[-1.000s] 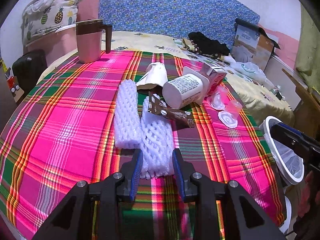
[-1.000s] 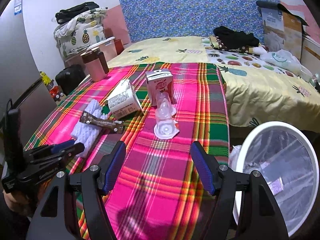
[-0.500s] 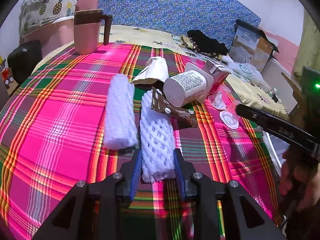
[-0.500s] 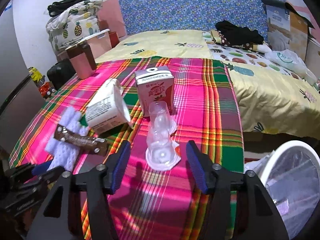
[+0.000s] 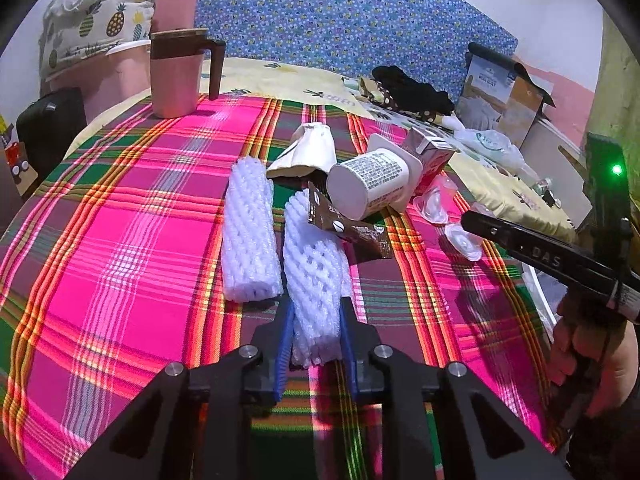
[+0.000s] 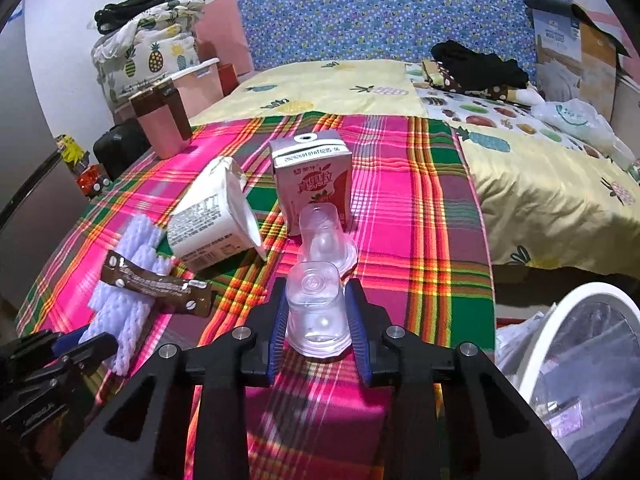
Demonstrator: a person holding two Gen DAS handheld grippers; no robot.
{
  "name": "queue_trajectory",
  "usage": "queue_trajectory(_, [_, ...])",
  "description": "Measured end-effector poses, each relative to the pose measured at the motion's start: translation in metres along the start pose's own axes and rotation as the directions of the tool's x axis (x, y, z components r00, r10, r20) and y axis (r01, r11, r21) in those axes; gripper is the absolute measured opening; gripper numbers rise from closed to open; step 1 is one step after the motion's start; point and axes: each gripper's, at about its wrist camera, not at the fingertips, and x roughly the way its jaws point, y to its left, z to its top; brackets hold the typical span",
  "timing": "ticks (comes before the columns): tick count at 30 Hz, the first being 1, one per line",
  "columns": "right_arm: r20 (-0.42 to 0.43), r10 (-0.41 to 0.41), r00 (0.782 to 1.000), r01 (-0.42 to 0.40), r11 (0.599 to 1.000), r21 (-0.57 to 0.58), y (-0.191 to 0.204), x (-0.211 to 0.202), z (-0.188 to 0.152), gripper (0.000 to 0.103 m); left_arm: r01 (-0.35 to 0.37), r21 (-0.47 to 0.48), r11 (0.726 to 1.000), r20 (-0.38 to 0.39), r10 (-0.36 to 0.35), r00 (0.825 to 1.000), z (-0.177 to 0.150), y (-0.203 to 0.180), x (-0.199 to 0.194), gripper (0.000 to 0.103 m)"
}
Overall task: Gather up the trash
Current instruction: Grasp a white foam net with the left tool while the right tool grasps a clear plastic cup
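On the plaid tablecloth [image 5: 120, 240] the trash is sitting in a loose cluster toward the middle, and going left to right it starts with a white foam net sleeve [image 5: 249, 236] lying alone, then a second foam net sleeve [image 5: 316, 276] just beside it, whose near end the left gripper [image 5: 316, 344] is squeezing after its jaws have just been closing, blue pads pressing in on both sides. A brown snack wrapper [image 5: 348, 230] is lying across the far part of that sleeve, with a tipped-over white yogurt cup [image 5: 370, 184] just behind it (mouth facing the right edge of the cloth). Next over, the pink drink carton [image 6: 314, 180] is standing upright, and a clear plastic cup [image 6: 326, 236] is sitting upside down right in front of it. The right gripper [image 6: 318, 320] is clamping a second clear plastic cup [image 6: 316, 312], its jaws having just been closing too. Off the cloth's right edge a white-rimmed trash bin [image 6: 560, 340] is sitting below.
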Motion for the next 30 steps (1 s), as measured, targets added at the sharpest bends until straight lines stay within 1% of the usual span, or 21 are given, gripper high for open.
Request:
queue_trajectory(6, [0.024,0.016,1.0,-0.016,1.0,0.006,0.004,-0.02,-0.006,0.029,-0.012,0.003,1.0,0.028,0.012,1.0,-0.003,-0.002,-0.018,0.019])
queue_trajectory(18, [0.078,0.026,0.997,-0.027,1.0,0.012,0.007,-0.053,-0.015,0.029,-0.023,0.015,1.0,0.091,0.022,0.996,-0.005,-0.009,-0.059,0.018])
queue_trajectory(24, [0.103,0.024,0.994,-0.026,1.0,0.017,0.005,-0.064,-0.021,0.029,-0.009,0.039,0.999,0.114,0.005,0.994,-0.006,-0.022,-0.075,0.018])
queue_trajectory(30, [0.116,0.014,0.993,-0.018,0.999,0.032,-0.003,-0.073,-0.027,0.029,0.011,0.065,0.998,0.115,-0.018,0.993,-0.01,-0.037,-0.08,0.018])
